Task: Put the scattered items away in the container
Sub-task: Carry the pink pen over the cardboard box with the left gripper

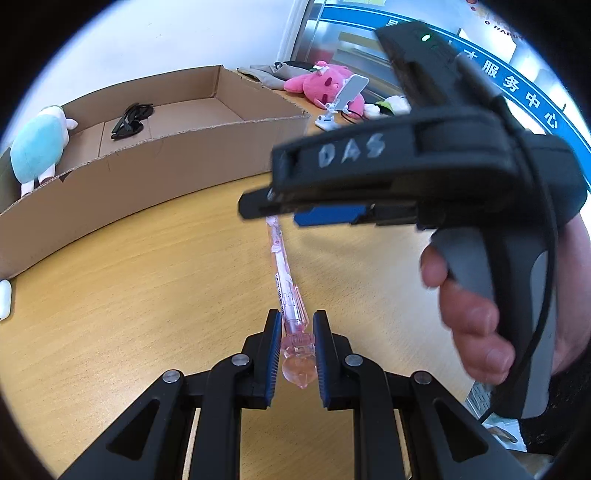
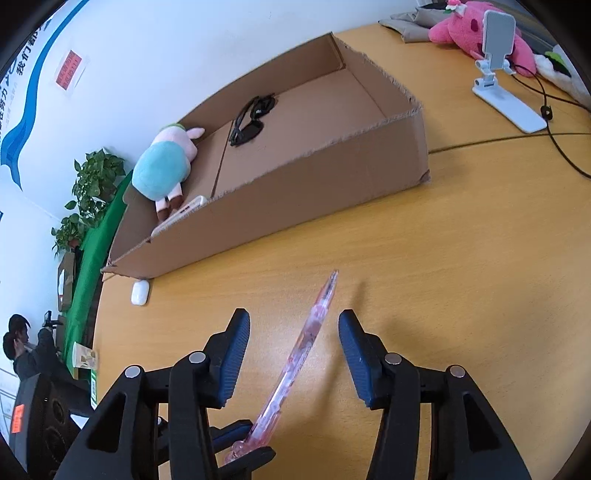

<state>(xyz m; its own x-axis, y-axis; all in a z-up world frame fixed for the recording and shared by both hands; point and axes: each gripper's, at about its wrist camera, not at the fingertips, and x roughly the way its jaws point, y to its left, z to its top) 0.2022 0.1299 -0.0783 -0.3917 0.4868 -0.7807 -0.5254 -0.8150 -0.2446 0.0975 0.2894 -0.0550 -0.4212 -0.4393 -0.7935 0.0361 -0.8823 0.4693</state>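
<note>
My left gripper (image 1: 295, 325) is shut on the clear cap end of a pink pen (image 1: 284, 273), which it holds above the wooden table. My right gripper (image 2: 293, 325) is open, its fingers on either side of the pen (image 2: 306, 343) without touching it; it shows from the side in the left wrist view (image 1: 266, 206), over the pen's far tip. The cardboard box (image 2: 332, 181) lies beyond, holding black sunglasses (image 2: 251, 120), a blue plush toy (image 2: 162, 166) and a phone (image 2: 181, 214). A white earbud case (image 2: 140, 292) lies on the table against the box's near corner.
A white phone stand (image 2: 506, 74) with a black cable (image 2: 554, 122) and a pink plush (image 2: 465, 26) sit at the table's far right. A green-covered table (image 2: 96, 236) and plants (image 2: 92, 184) stand beyond the left edge.
</note>
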